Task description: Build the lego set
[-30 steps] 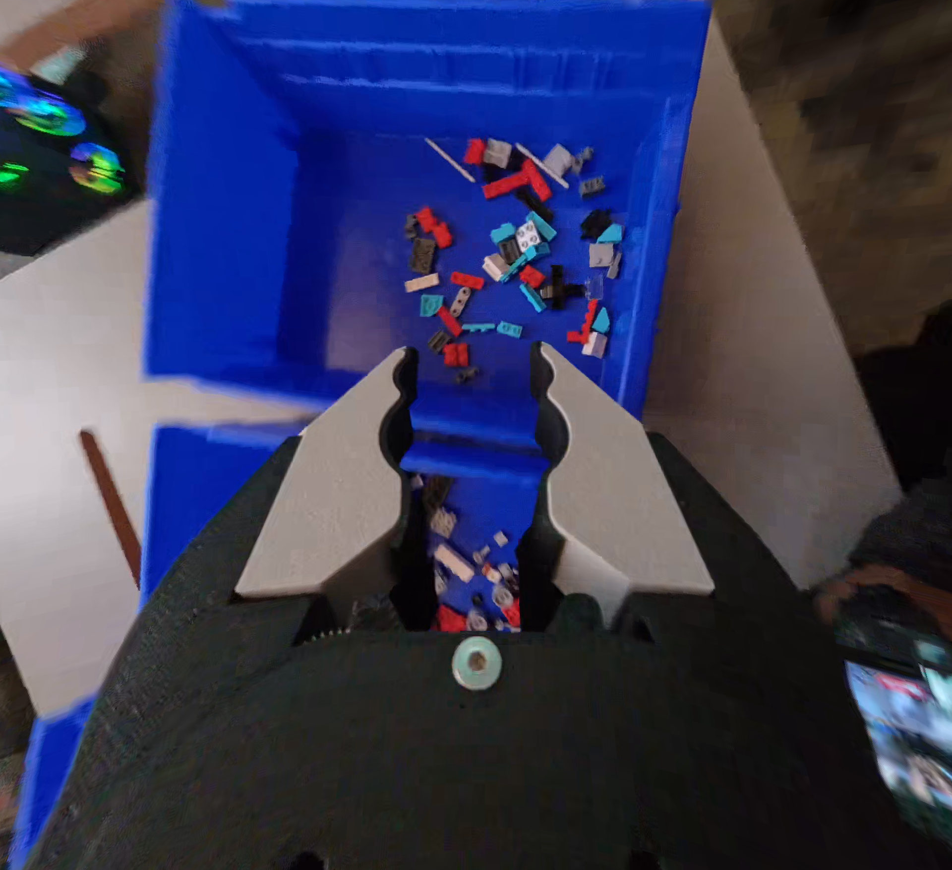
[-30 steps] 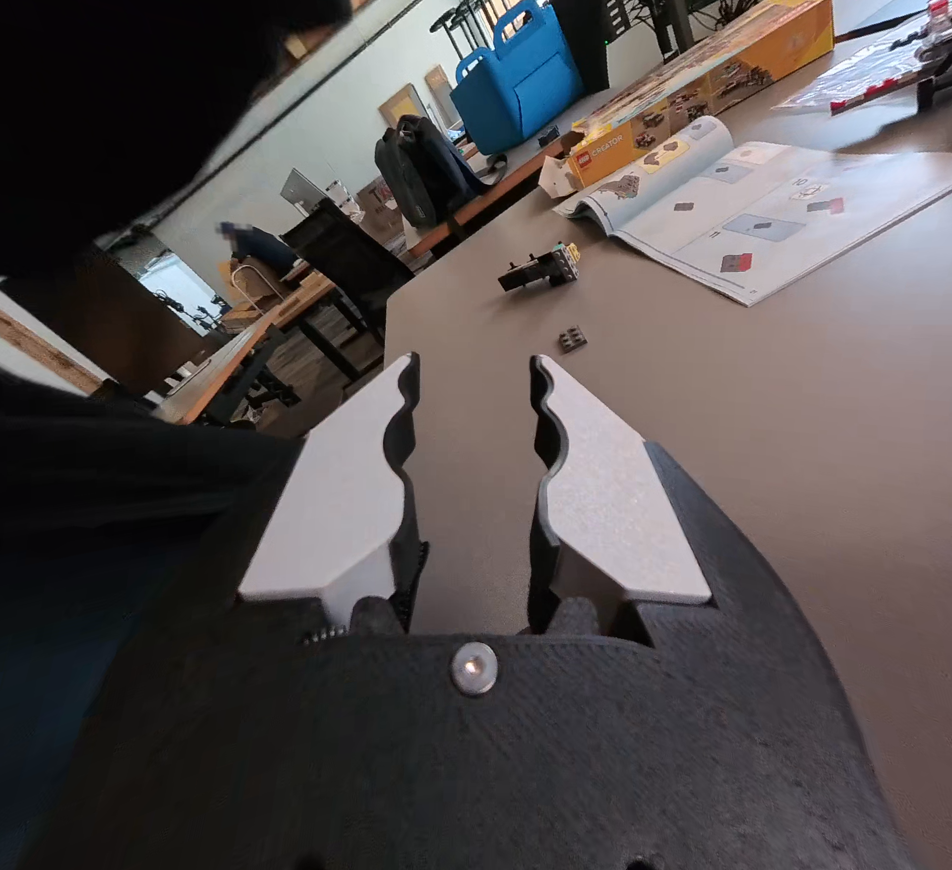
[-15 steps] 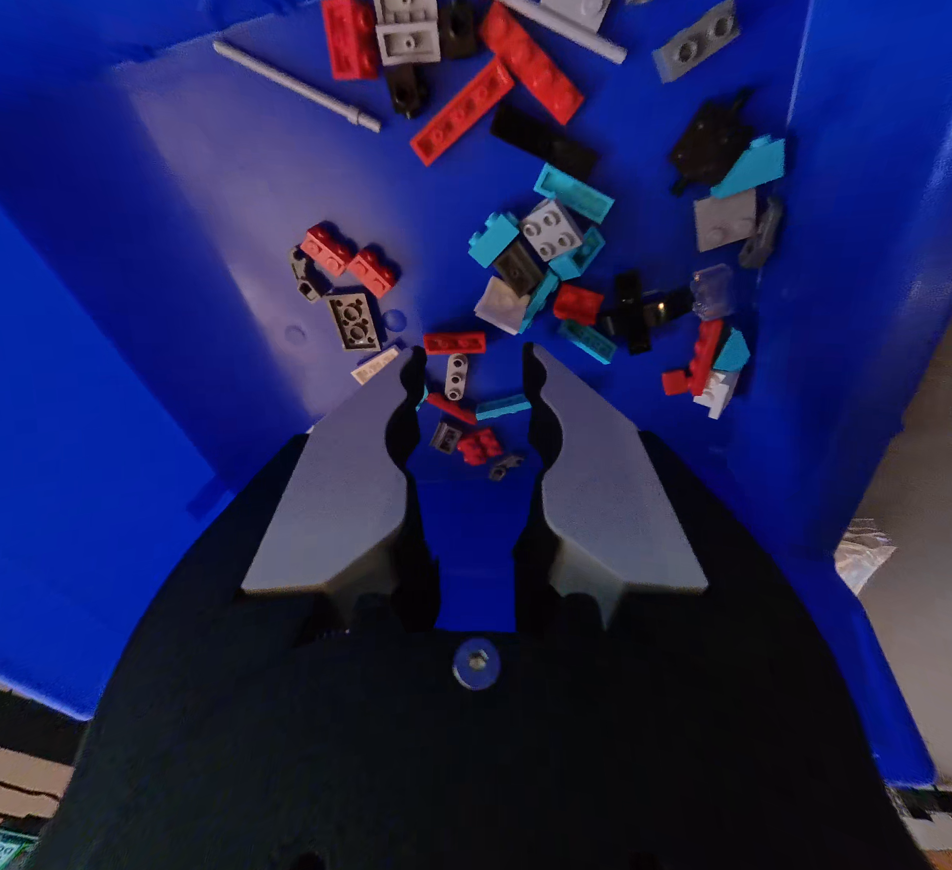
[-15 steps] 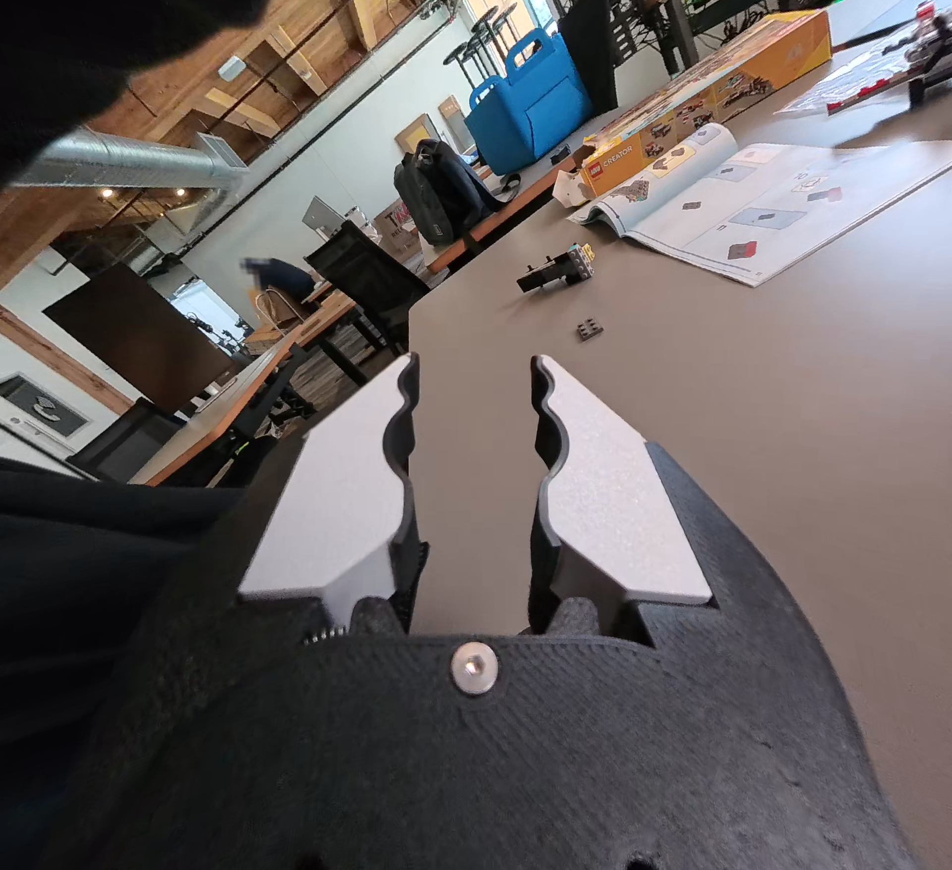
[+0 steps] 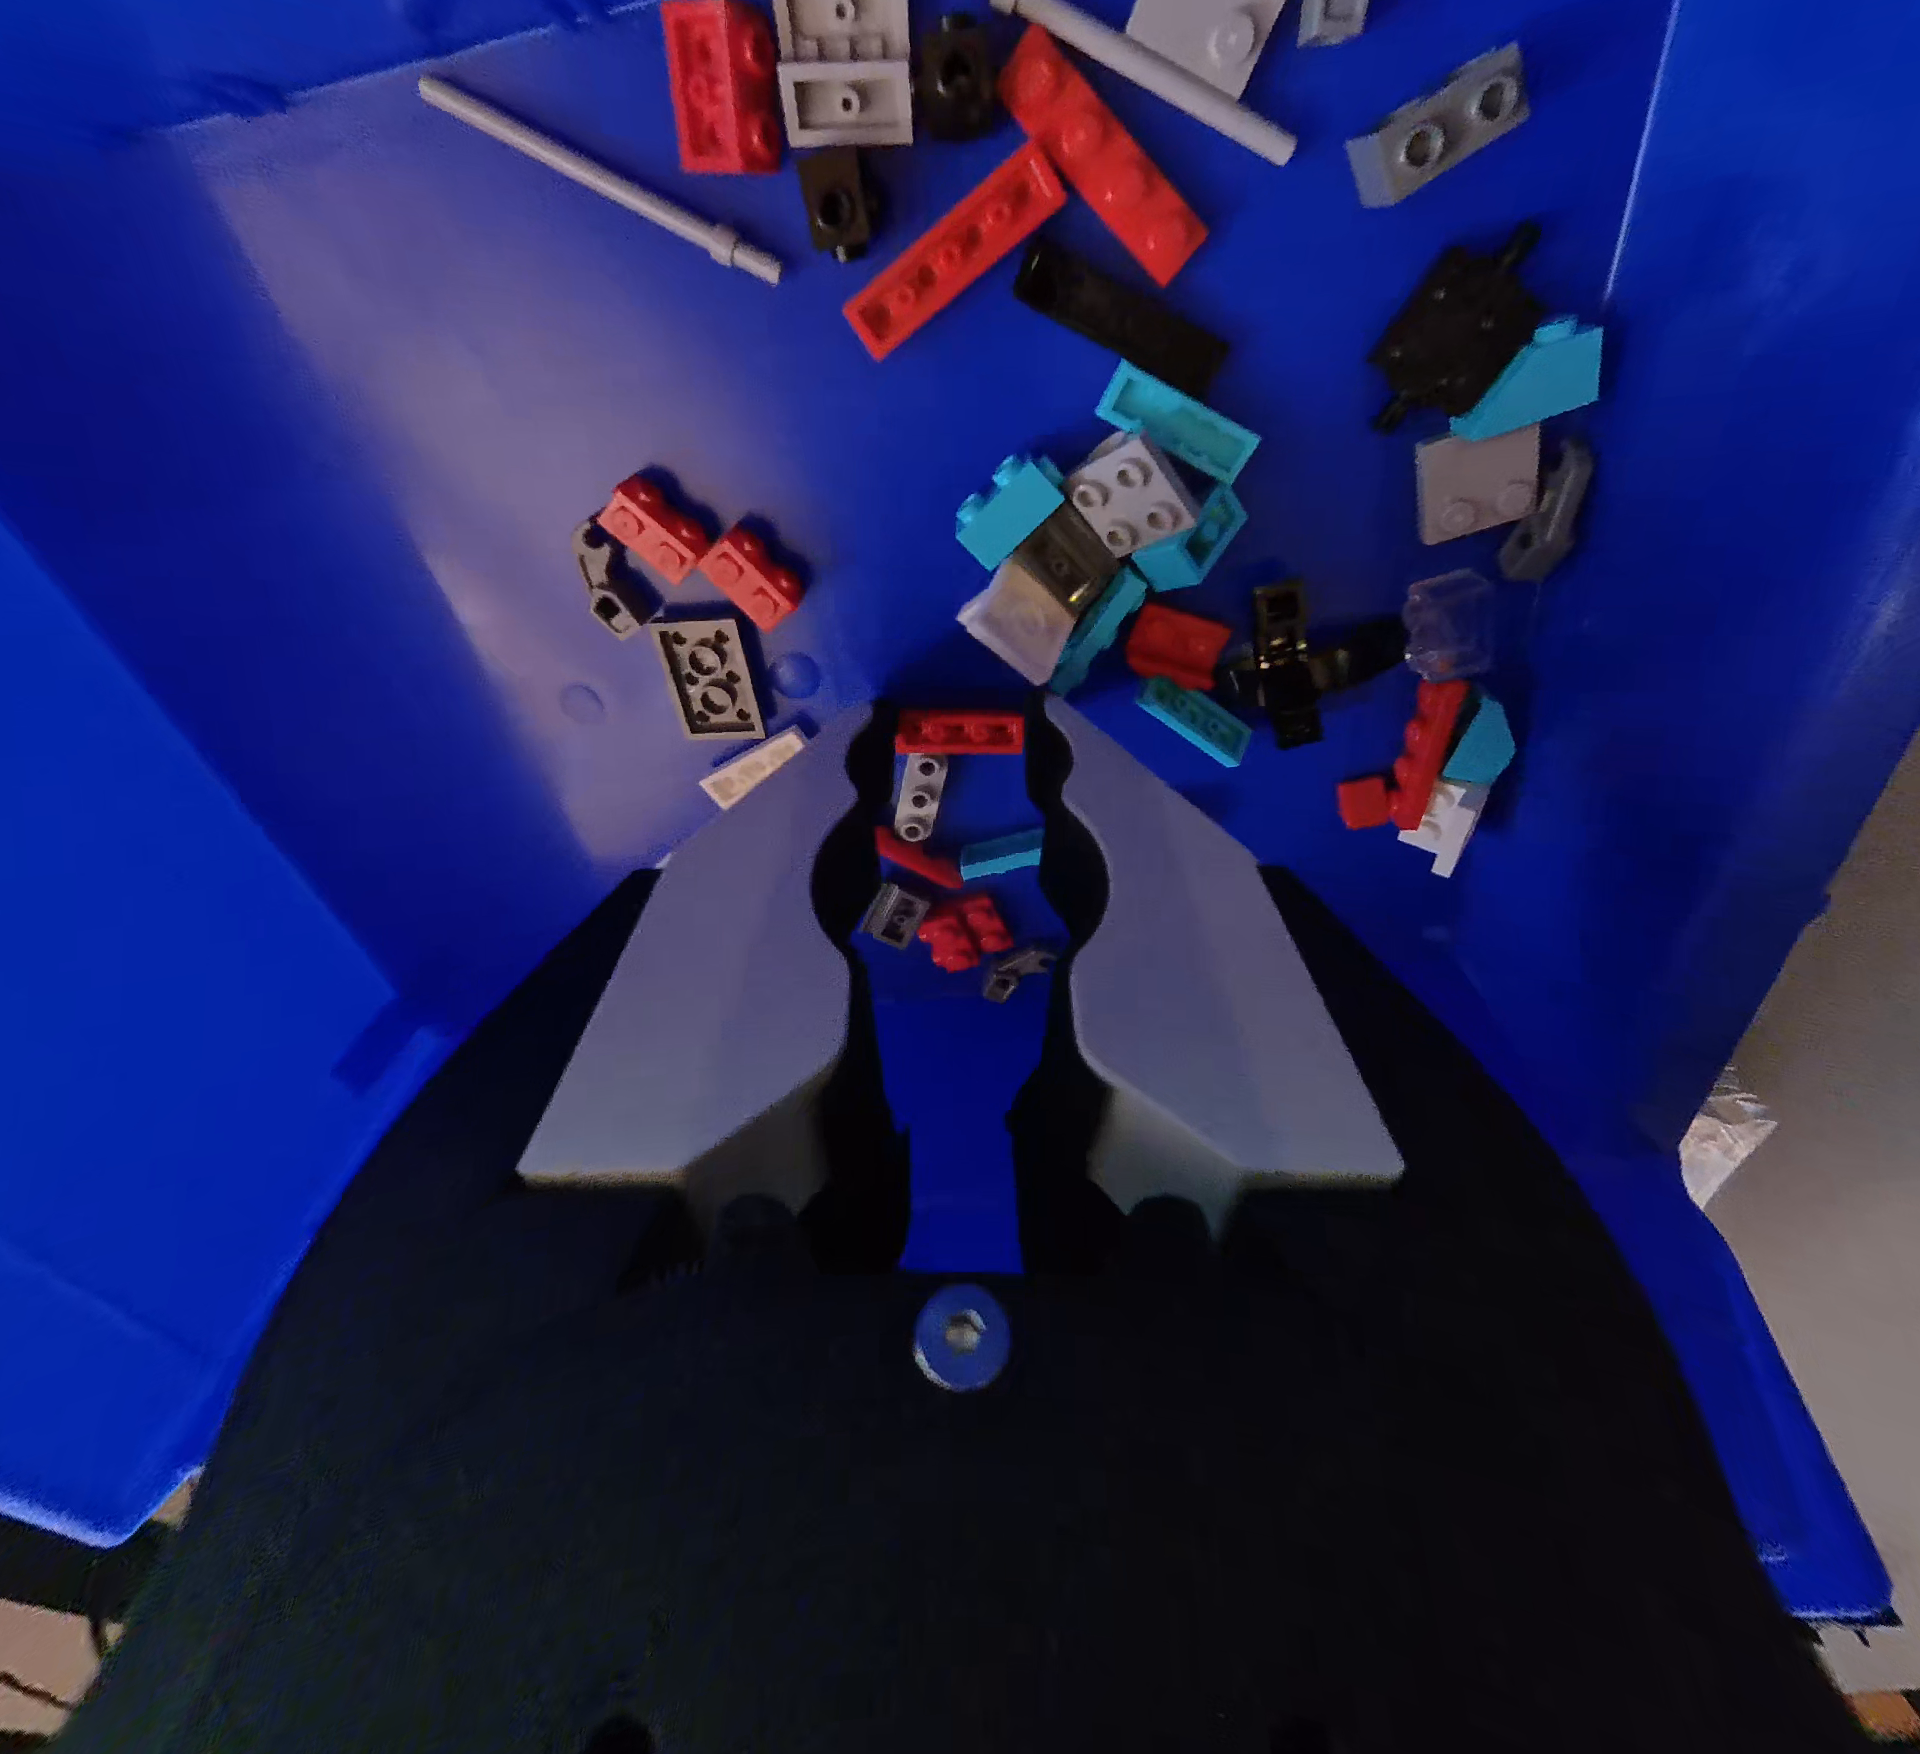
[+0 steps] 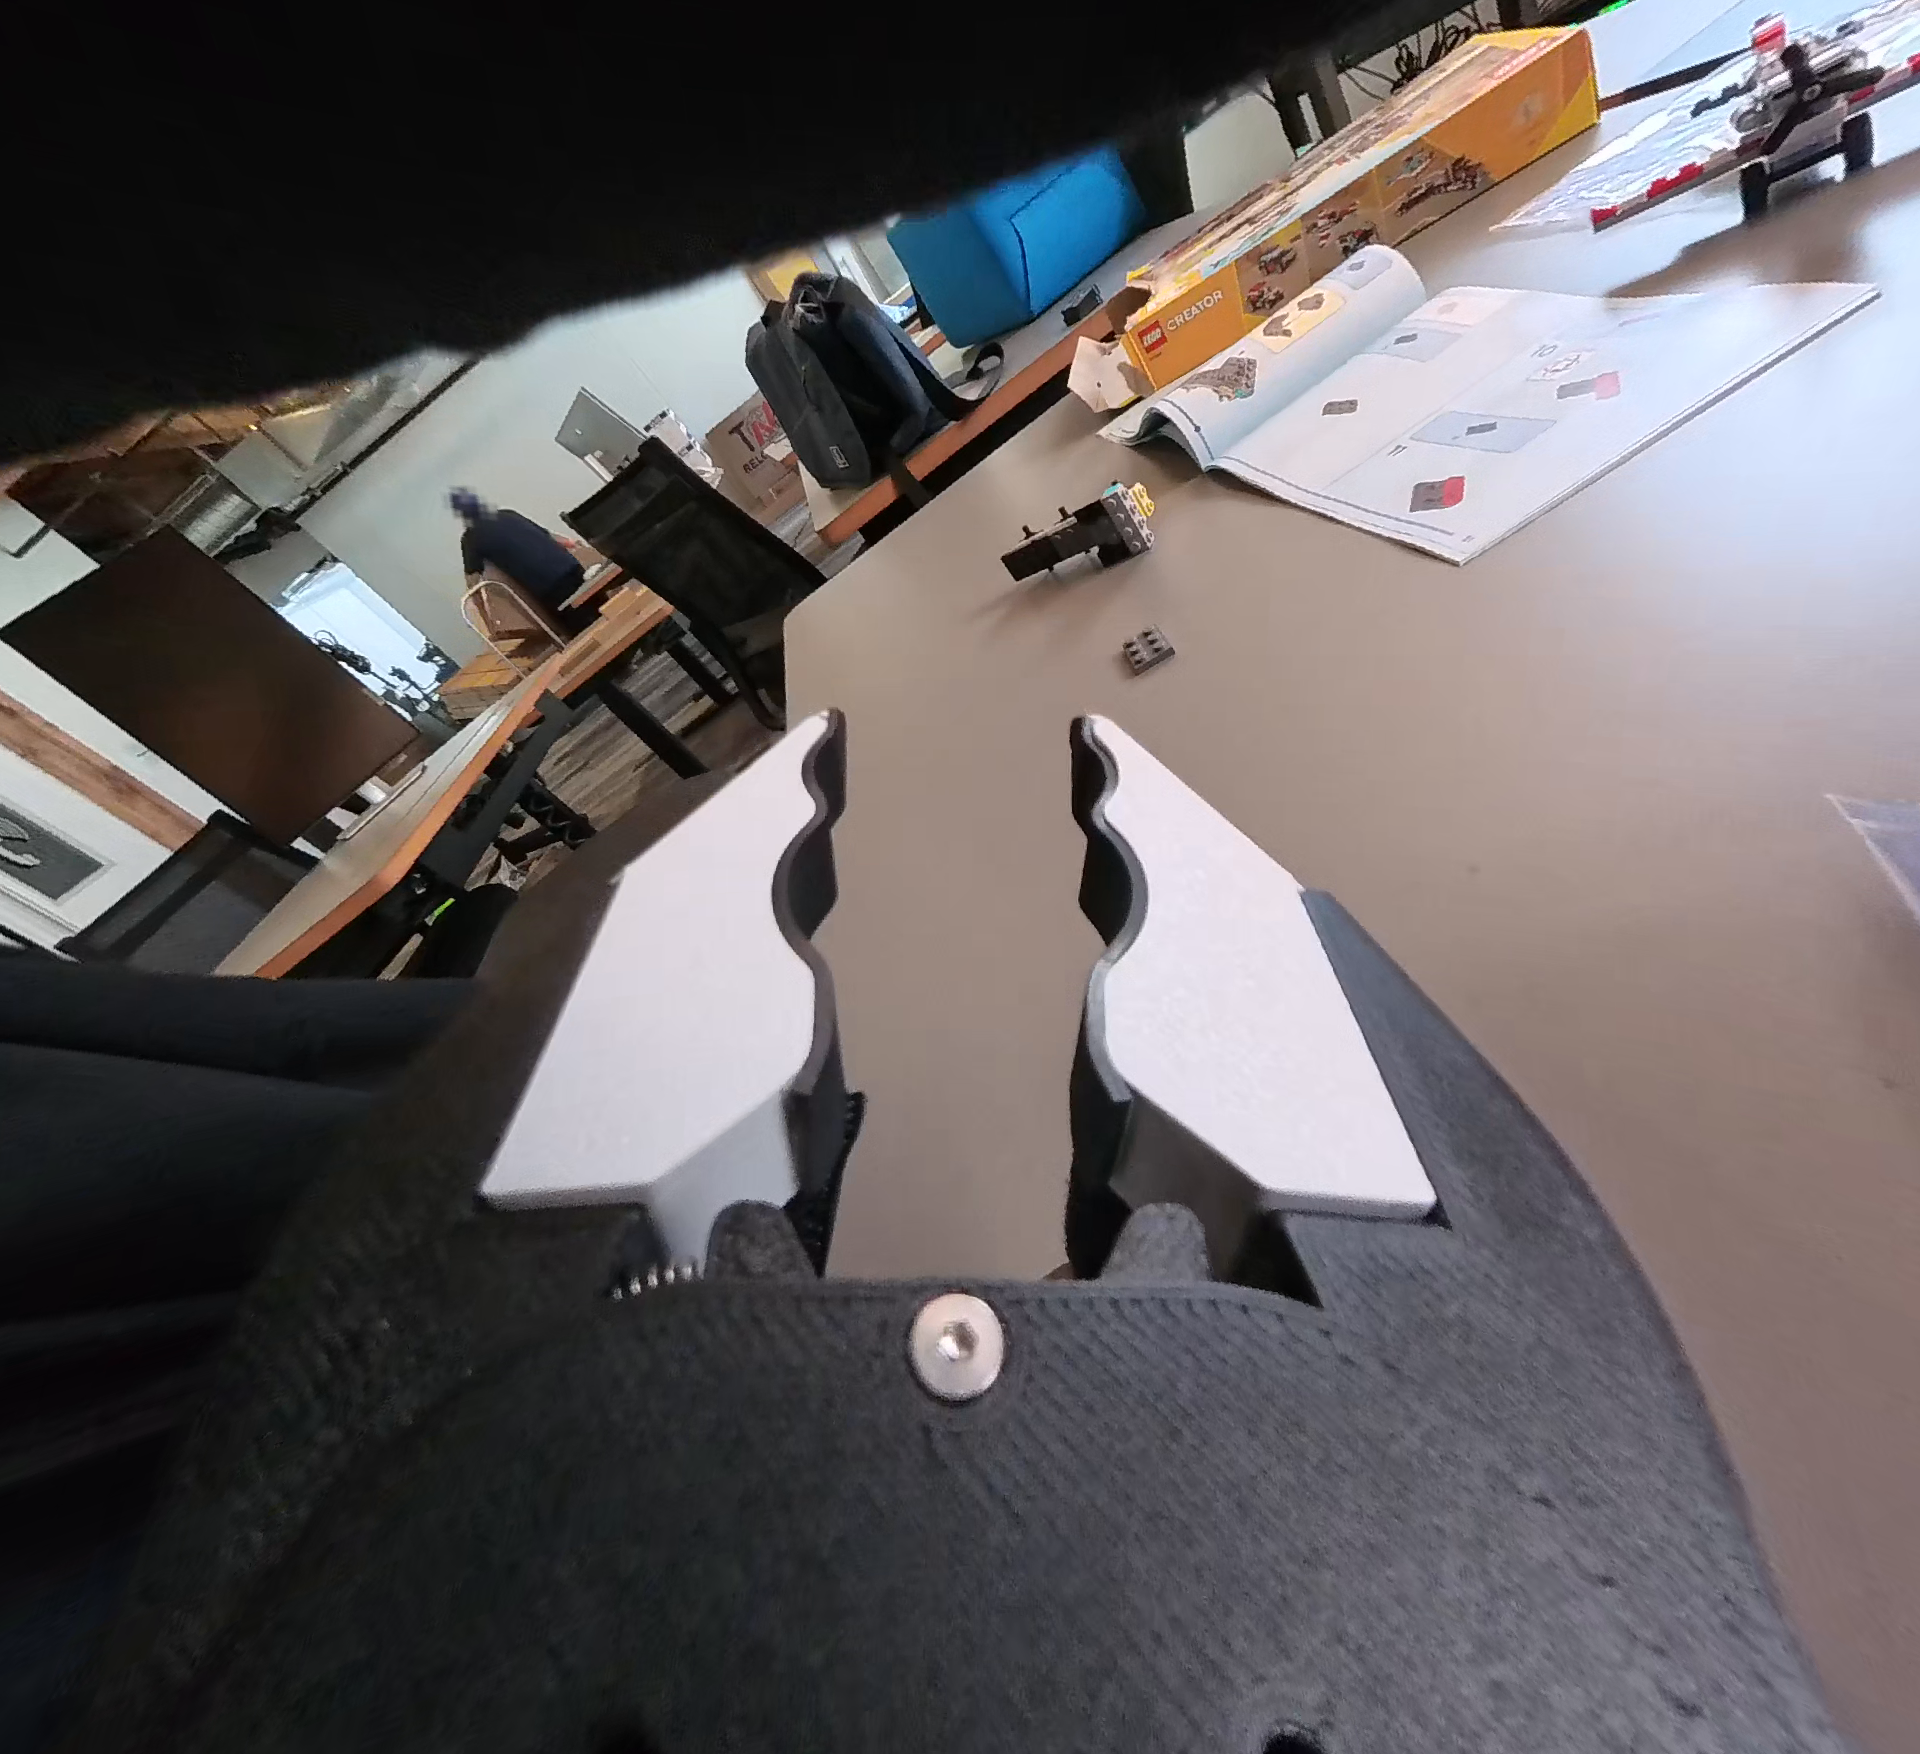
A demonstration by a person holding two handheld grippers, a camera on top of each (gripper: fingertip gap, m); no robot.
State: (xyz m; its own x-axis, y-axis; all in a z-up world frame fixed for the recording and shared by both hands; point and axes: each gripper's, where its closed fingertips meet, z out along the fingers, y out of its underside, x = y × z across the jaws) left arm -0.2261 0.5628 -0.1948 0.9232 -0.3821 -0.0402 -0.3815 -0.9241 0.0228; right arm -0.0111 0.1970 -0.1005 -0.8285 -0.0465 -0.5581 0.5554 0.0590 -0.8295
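Observation:
My left gripper is open and empty, low inside a blue bin of loose red, grey, teal and black Lego pieces. A small red plate lies between its fingertips, with a grey plate and a red piece farther back in the gap. My right gripper is open and empty, just above the grey table. Ahead of it lie a small dark plate and a small black sub-assembly with a teal and yellow end.
An open instruction booklet, a yellow set box and a built grey and red plane model lie at the table's far right. A dark sleeve covers the top of the right wrist view. Chairs, desks and a person are beyond. There is about 45 centimetres between the tips of the two grippers.
My left gripper has gone down into the blue bin, so the pieces look larger, and the red plate now lies between its fingertips. The right gripper has shifted slightly and stays open.

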